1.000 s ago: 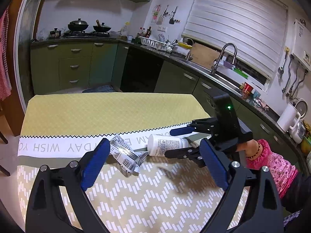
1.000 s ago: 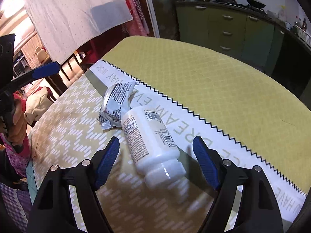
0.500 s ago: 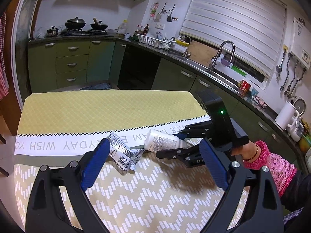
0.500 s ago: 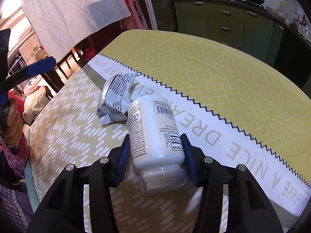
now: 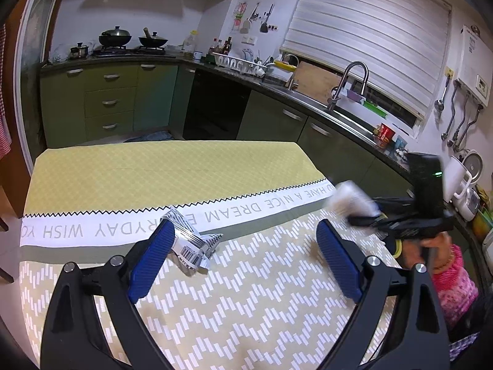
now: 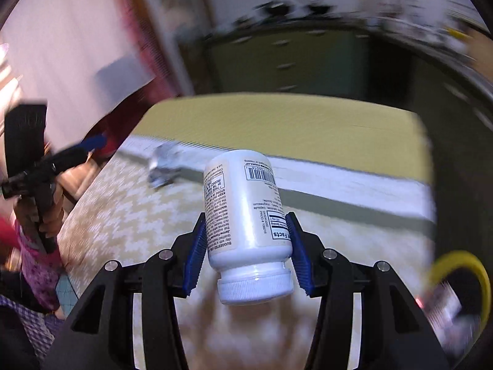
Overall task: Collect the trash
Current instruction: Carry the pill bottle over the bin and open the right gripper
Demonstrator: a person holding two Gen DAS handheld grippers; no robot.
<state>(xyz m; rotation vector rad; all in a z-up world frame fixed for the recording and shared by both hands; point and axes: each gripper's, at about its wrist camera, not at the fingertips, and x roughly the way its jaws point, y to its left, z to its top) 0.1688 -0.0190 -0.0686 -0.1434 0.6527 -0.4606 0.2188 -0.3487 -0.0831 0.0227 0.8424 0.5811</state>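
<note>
A white pill bottle (image 6: 246, 215) with a printed label hangs above the table, cap toward the camera. My right gripper (image 6: 245, 226) is shut on it, both blue pads pressed against its sides. In the left wrist view the bottle (image 5: 348, 199) is a blur at the table's right edge, in the right gripper (image 5: 366, 212). A crumpled silver wrapper (image 5: 191, 243) with a barcode lies on the tablecloth, just beside the left pad of my left gripper (image 5: 245, 234). That gripper is open and holds nothing.
The table (image 5: 154, 169) wears a yellow-green cloth with a white lettered band. A blurred yellow-rimmed container (image 6: 462, 259) shows at the lower right of the right wrist view. Green kitchen cabinets (image 5: 107, 101) and a sink counter (image 5: 339, 111) stand behind the table.
My right gripper closed on the bottle, lifted it off the cloth and swung it to the table's right edge. The left gripper and the wrapper stayed where they were.
</note>
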